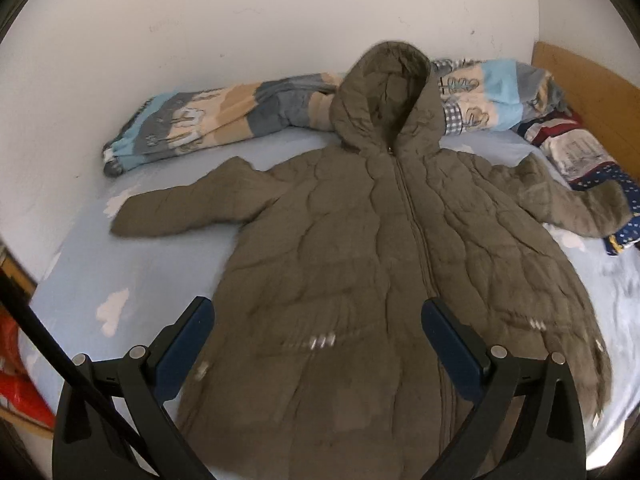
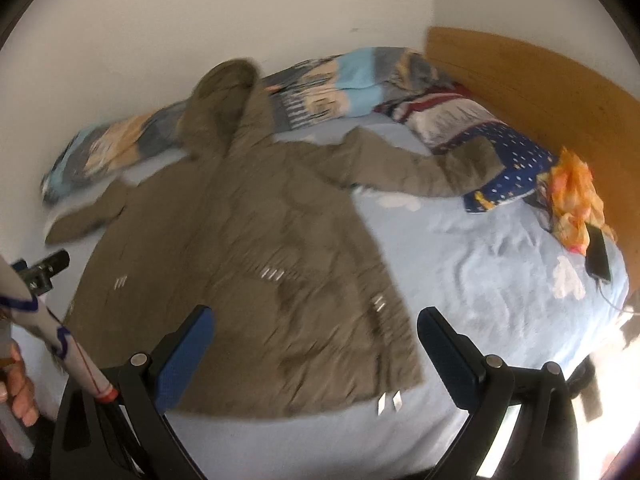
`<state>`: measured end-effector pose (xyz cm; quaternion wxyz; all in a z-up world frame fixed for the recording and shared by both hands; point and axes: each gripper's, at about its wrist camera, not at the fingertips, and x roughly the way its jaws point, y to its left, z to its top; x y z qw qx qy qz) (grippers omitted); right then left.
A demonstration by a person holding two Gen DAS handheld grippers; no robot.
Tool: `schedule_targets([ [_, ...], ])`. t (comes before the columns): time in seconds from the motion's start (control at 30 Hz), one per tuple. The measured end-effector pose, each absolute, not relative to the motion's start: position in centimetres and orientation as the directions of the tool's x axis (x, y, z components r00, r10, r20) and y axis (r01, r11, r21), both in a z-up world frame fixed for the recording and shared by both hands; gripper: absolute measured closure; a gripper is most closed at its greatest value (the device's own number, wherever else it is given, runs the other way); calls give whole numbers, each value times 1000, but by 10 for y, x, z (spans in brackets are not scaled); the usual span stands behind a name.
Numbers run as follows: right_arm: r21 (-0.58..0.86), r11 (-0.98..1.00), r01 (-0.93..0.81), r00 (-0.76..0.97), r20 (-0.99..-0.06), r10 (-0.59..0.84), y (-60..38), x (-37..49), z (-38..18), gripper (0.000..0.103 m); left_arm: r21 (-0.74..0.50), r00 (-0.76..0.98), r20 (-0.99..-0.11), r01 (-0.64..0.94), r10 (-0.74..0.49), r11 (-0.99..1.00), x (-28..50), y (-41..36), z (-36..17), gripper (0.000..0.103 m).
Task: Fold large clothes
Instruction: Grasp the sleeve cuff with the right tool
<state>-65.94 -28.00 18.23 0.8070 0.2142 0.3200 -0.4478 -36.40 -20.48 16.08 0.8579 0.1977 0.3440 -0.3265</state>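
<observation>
1. opening position here: the olive-green quilted hooded puffer coat (image 1: 360, 248) lies spread flat and face up on the light blue bedsheet with white cloud prints (image 1: 120, 280), nothing folded yet by the look of it, so this reads as the approach before the first fold.
2. left gripper (image 1: 318, 344) hovers above the coat's lower half, jaws wide apart, nothing between them; blue pads (image 1: 188, 344) are clear of the fabric.
3. right gripper (image 2: 314, 350) hangs over the hem corner near 6 o'clock of its view, also spread wide and empty.
4. the coat itself: zipped up the middle, hood (image 1: 384, 96) at 12 o'clock resting on the rolled patterned blue-and-beige blanket (image 1: 192, 124), one sleeve (image 1: 180, 212) out toward 9 o'clock, the other sleeve (image 2: 420, 164) reaching toward 2 o'clock onto the navy dotted pillow (image 2: 516, 168).
5. next move, as i judge it: drop onto a sleeve or side edge, pinch through thick padding, carry it across the zip line.
6. puffy, slippery fill; expect it to spring back.
</observation>
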Motion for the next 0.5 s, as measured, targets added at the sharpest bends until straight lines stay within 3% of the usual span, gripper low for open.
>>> schedule_targets([
  [0.2,127,376,918,347,-717,-605,-383,-677,183,0,107,469,-800,725,-374,680,-332,-244,111,0],
  [0.3,175,291,941,322,-733,-600,-442,-694,173,1,146,488,-789,740,-374,657,-329,-253,108,0],
  [0.5,344,98,934,341,-771,-538,-552,-746,138,32,118,473,-798,731,-374,672,-305,-258,104,0],
])
